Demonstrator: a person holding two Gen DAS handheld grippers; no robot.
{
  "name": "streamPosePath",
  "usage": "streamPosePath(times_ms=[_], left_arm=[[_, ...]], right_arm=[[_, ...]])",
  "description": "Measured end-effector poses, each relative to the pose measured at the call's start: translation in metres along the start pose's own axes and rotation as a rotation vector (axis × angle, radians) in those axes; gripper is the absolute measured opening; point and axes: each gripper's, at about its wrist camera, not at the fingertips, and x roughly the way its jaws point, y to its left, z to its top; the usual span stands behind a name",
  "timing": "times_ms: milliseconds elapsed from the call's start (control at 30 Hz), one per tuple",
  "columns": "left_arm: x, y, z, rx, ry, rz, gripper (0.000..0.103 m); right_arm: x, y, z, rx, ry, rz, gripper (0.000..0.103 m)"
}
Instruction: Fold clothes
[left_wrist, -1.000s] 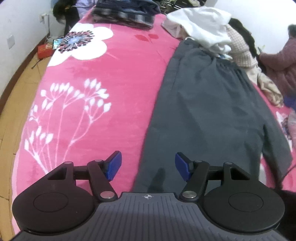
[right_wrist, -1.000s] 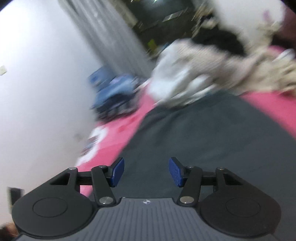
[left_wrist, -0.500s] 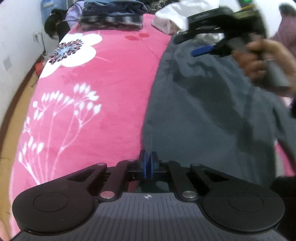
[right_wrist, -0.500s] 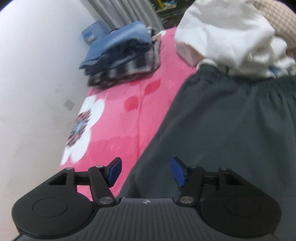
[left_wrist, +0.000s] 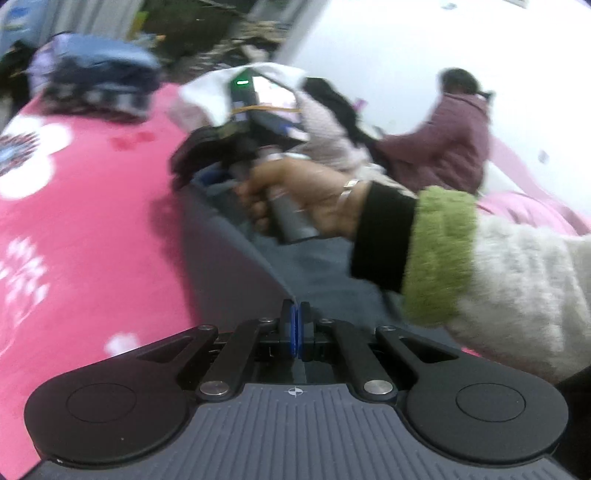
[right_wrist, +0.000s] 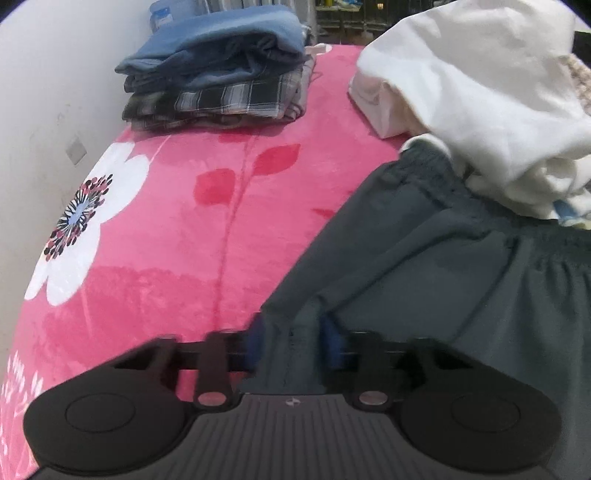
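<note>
Dark grey trousers (right_wrist: 461, 280) lie on a pink flowered blanket (right_wrist: 177, 236). My left gripper (left_wrist: 296, 325) is shut on the trousers' left edge (left_wrist: 229, 266) and lifts it. My right gripper (right_wrist: 291, 343) straddles the trousers' left edge near the waistband, its blue pads blurred and partly closed on a raised fold of the cloth. In the left wrist view my right hand (left_wrist: 306, 199) holds the right gripper (left_wrist: 207, 162) further up the same edge.
A stack of folded clothes (right_wrist: 221, 70) sits at the far end of the bed. A pile of white and beige clothes (right_wrist: 472, 81) lies over the waistband. A person in a maroon jacket (left_wrist: 443, 144) sits at the right.
My left gripper has lifted the trouser edge and swung right. My right gripper has come down onto the edge near the waistband and its jaws have narrowed around a fold.
</note>
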Motion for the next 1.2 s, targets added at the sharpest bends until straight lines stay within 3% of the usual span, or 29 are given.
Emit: streamPosePath(times_ms=[33, 133, 367, 667, 1200], left_arm=[[0.003, -0.005, 0.003, 0.014, -0.004, -0.020, 0.000], [0.015, -0.018, 0.014, 0.032, -0.011, -0.101, 0.000], [0.057, -0.072, 0.043, 0.179, 0.014, -0.273, 0.000], [0.142, -0.135, 0.067, 0.222, 0.111, -0.458, 0.000], [0.258, -0.198, 0.065, 0.236, 0.261, -0.603, 0.000]], right_arm=[[-0.006, -0.007, 0.000, 0.018, -0.008, 0.012, 0.009], [-0.030, -0.029, 0.001, 0.053, -0.053, 0.059, 0.006], [-0.082, -0.099, 0.008, 0.128, -0.158, 0.133, 0.005], [-0.128, -0.214, -0.001, 0.229, -0.219, 0.158, 0.005], [-0.128, -0.373, -0.035, 0.355, -0.198, 0.114, 0.005]])
